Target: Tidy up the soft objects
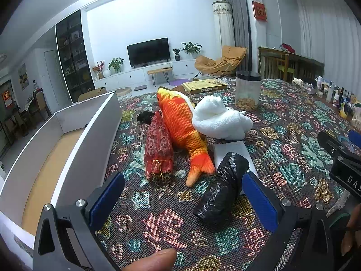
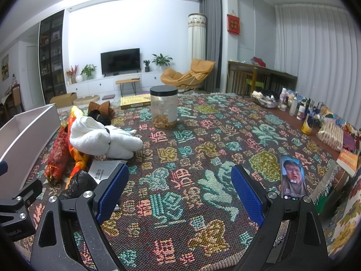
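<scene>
- Left wrist view: the left gripper [image 1: 182,194] hovers with its blue-padded jaws spread wide and empty above a table covered by a patterned woven cloth [image 1: 293,140].
- Soft things cluster near the cloth's left edge: a red mesh pouch [image 1: 158,149] tied with gold cord lies just beside an orange plush fish [image 1: 182,131], the two running side by side toward the camera.
- A rolled white towel [image 1: 218,119] rests against the fish's right side, and a crumpled black plastic bag [image 1: 223,185] lies nearest the gripper, close to its right finger and on top of a white paper sheet [image 1: 239,151].
- An open grey box [image 1: 90,135] with a tan floor stands along the cloth's left edge, just beside the red pouch; nothing shows inside it.
- A clear jar [image 1: 247,90] with a black lid stands toward the far edge, with a flat yellow box [image 1: 205,85] to its left.
- A fingertip [image 1: 155,259] shows at the bottom of the frame.
- Right wrist view: the right gripper [image 2: 180,194] is likewise spread wide and holds nothing, over bare cloth well to the right of the soft pile.
- A phone [image 2: 293,176] with a lit screen lies near the cloth's right edge, just beside the right gripper's outer finger.
- Bottles [image 2: 293,103] crowd the far right edge.
</scene>
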`<state>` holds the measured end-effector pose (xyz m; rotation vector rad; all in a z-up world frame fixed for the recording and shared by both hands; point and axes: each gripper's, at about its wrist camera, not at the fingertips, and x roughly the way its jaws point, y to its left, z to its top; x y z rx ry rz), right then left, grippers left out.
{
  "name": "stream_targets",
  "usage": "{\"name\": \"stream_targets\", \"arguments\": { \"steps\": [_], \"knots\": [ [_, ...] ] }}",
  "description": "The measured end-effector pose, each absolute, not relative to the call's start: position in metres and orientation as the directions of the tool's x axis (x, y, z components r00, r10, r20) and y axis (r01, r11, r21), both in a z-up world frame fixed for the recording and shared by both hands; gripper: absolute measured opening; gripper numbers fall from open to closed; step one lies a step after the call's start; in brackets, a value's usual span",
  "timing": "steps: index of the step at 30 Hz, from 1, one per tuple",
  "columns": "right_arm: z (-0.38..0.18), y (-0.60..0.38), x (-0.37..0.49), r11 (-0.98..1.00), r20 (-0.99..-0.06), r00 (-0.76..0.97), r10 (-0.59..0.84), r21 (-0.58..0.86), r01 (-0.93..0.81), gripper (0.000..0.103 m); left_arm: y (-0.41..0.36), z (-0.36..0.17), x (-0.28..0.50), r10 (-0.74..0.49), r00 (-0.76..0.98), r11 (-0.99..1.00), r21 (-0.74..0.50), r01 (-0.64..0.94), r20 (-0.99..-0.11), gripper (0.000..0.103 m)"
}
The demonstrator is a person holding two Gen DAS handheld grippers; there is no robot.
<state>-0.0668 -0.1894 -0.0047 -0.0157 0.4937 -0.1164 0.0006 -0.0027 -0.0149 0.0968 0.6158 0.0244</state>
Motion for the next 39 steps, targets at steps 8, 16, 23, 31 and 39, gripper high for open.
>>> {"name": "stream_targets", "arguments": {
  "steps": [8, 16, 23, 31, 39],
  "knots": [
    [-0.0050, -0.1894, -0.0667, 0.993, -0.472, 0.874, -0.115, -0.043, 0.108, 0.094, -0.0027, -0.0151, 0.0007, 0.051, 0.817, 0.995, 0.098, 0.006, -0.575, 0.103],
    [-0.0055, -0.1896, -0.0663, 0.993, -0.472, 0.874, -0.114, -0.042, 0.108, 0.094, -0.0028, -0.0156, 0.0007, 0.053, 0.815, 0.995, 0.099, 0.005, -0.577, 0.103],
    [-0.0062, -0.1889, -0.0655, 0.993, -0.475, 0.873, -0.113, -0.038, 0.108, 0.094, -0.0049, -0.0183, 0.0014, 0.064, 0.807, 0.994, 0.112, 0.003, -0.587, 0.103],
    [-0.0066, -0.1907, -0.0648, 0.993, -0.476, 0.872, -0.113, -0.038, 0.109, 0.094, -0.0045, -0.0208, 0.0041, 0.079, 0.797, 0.992, 0.126, -0.004, -0.599, 0.103],
    [-0.0064, -0.1904, -0.0645, 0.993, -0.477, 0.872, -0.113, -0.037, 0.109, 0.094, -0.0047, -0.0215, 0.0053, 0.094, 0.790, 0.990, 0.141, -0.010, -0.606, 0.103]
  ]
}}
